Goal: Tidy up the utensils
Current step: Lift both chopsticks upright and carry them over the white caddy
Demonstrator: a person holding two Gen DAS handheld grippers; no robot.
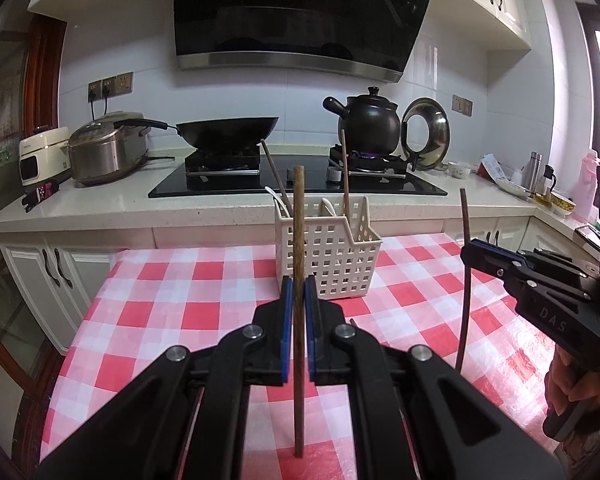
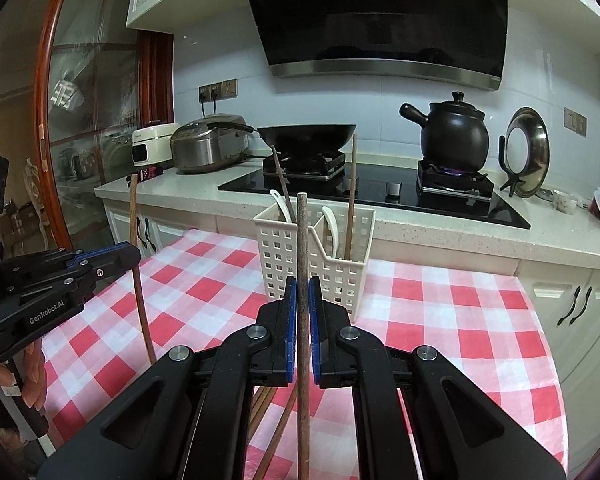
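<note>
My left gripper (image 1: 299, 280) is shut on a brown chopstick (image 1: 299, 216) held upright above the checked table; it also shows in the right wrist view (image 2: 112, 258) with its chopstick (image 2: 137, 248). My right gripper (image 2: 302, 280) is shut on a greyer chopstick (image 2: 302, 232), also upright; it shows in the left wrist view (image 1: 476, 254) with that chopstick (image 1: 466, 280). A white slotted utensil basket (image 1: 332, 256) (image 2: 316, 252) stands ahead at the table's far edge, holding two chopsticks and white spoons (image 2: 332, 224). Loose chopsticks (image 2: 264, 404) lie on the cloth below my right gripper.
The table has a red-and-white checked cloth (image 1: 180, 304). Behind it runs a counter with a hob (image 1: 300, 184), a wok (image 1: 228, 130), a black clay pot (image 1: 370, 120) over a lit flame, a rice cooker (image 1: 108, 148) and a steel lid (image 1: 426, 134).
</note>
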